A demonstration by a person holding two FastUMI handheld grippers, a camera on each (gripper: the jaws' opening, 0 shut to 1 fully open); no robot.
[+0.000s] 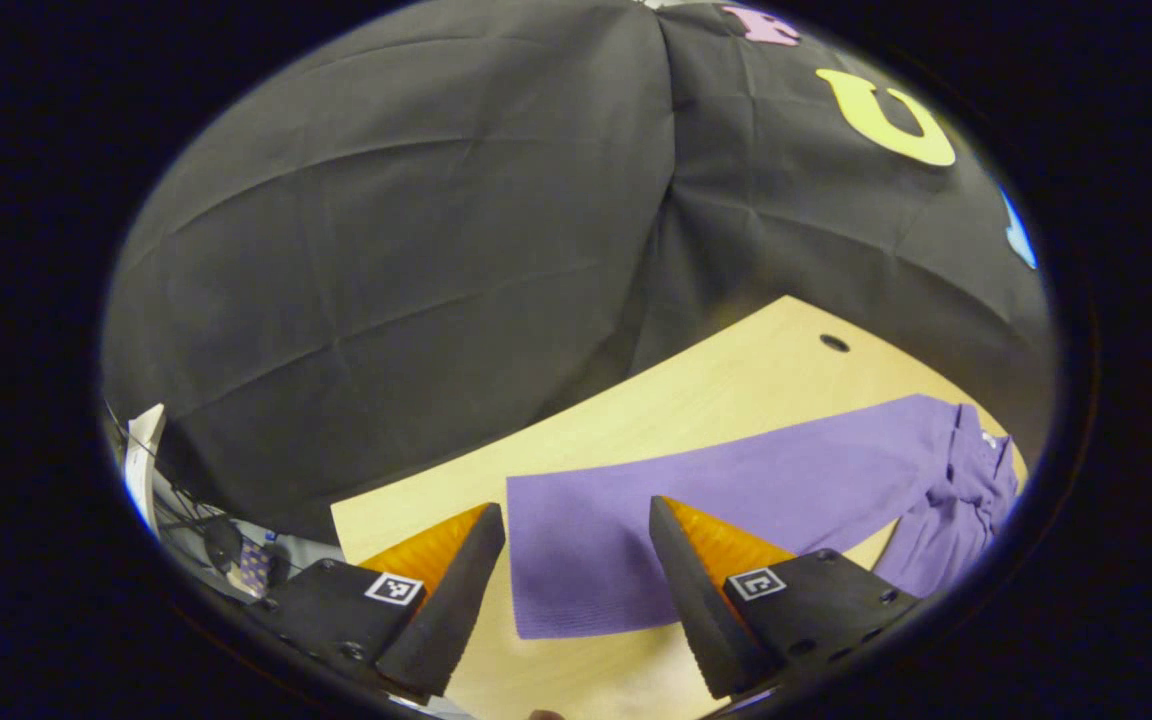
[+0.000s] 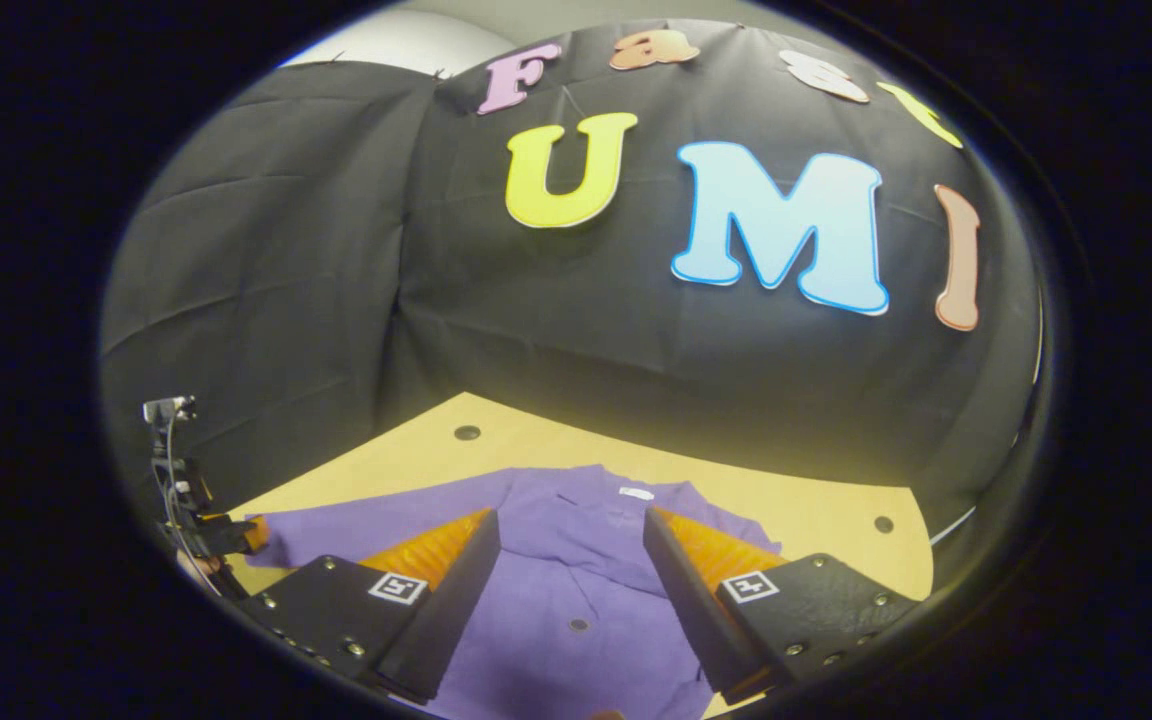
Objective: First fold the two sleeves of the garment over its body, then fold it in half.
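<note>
Our left tool (image 1: 576,600) gapes empty above the purple cardigan's left sleeve (image 1: 736,500), which stretches sideways; right tool (image 2: 571,610) wide, empty over its body (image 2: 576,600)

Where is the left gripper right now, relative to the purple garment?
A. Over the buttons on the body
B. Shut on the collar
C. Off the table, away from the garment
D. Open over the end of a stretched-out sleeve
D: in the left gripper view the left gripper is open, its fingers either side of the sleeve lying flat on the table.
</note>
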